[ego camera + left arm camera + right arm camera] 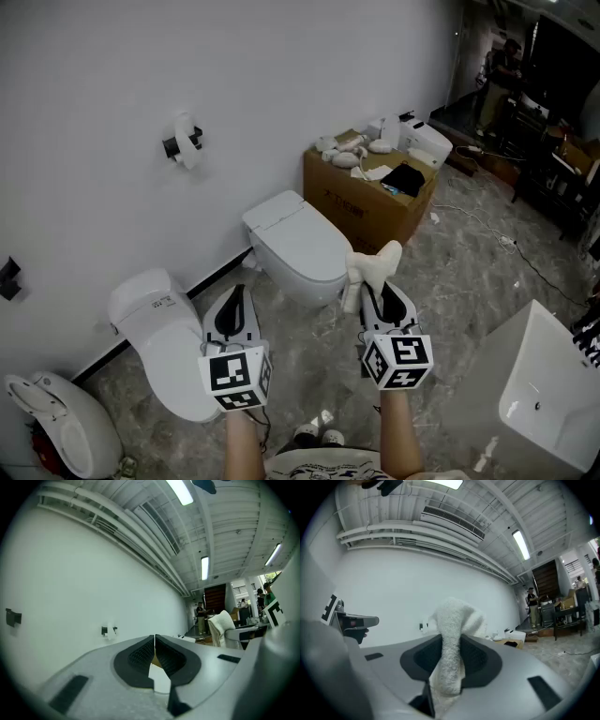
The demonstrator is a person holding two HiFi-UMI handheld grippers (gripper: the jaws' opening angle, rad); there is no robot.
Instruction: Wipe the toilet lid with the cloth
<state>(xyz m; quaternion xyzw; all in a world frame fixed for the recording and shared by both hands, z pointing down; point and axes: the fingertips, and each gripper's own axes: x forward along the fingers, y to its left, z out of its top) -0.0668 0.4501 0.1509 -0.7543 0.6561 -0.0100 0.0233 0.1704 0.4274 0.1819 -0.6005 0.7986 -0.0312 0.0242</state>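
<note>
A white toilet with its lid down stands against the wall, straight ahead in the head view. My right gripper is shut on a white cloth, held in the air just right of the lid's front edge; the cloth sticks up between the pads in the right gripper view. My left gripper hangs left of the toilet, above the floor, its jaws closed together with nothing between them.
A second white toilet sits to the left below my left gripper. A cardboard box with loose items stands right of the lidded toilet. A white basin is at the lower right. A paper holder is on the wall.
</note>
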